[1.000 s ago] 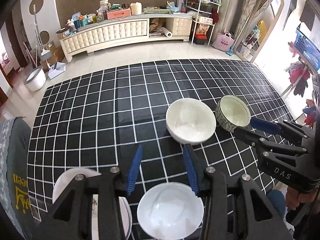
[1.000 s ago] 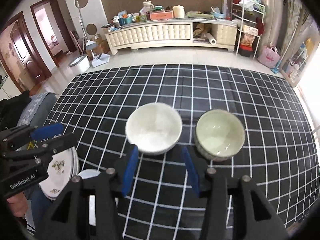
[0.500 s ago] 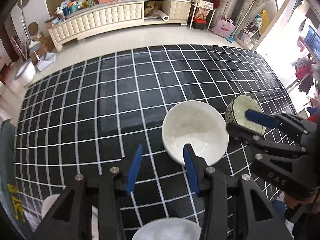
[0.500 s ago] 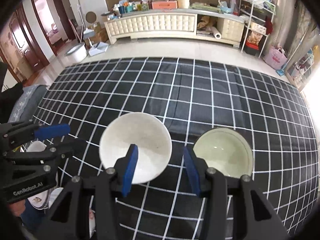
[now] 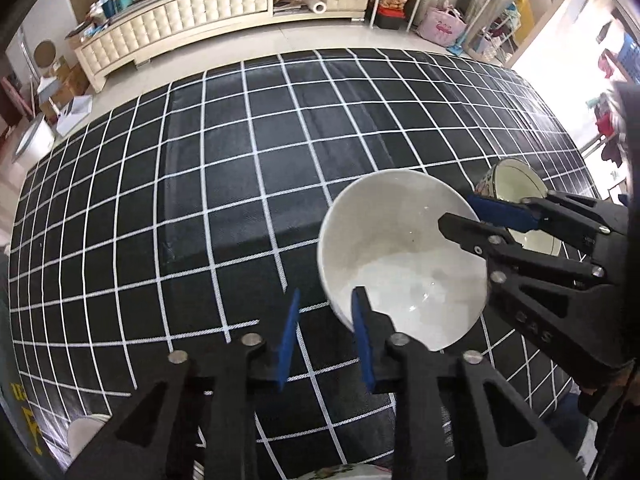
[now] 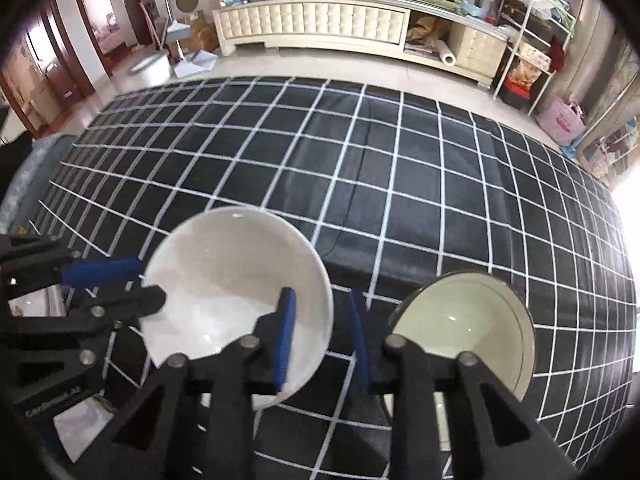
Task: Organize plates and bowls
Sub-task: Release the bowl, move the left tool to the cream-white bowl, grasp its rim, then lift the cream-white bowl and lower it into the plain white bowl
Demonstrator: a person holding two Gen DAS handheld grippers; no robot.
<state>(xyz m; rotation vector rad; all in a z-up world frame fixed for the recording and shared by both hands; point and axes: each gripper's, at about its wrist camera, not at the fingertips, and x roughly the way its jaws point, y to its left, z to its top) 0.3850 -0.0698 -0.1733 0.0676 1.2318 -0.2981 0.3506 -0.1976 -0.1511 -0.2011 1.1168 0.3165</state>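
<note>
White bowl (image 5: 404, 256) now straddled at both rims by open left gripper (image 5: 326, 336) and open right gripper (image 6: 320, 338); two-handed grasp imminent.

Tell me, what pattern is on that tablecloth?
The tablecloth is black with a grid of thin white lines, shown best in the right wrist view.

I see both wrist views looking steeply down, close over the checkered tabletop (image 5: 240, 160), facing the cabinet (image 6: 312, 24). Both share the white bowl (image 5: 400, 256) and green bowl (image 6: 464, 332).
</note>
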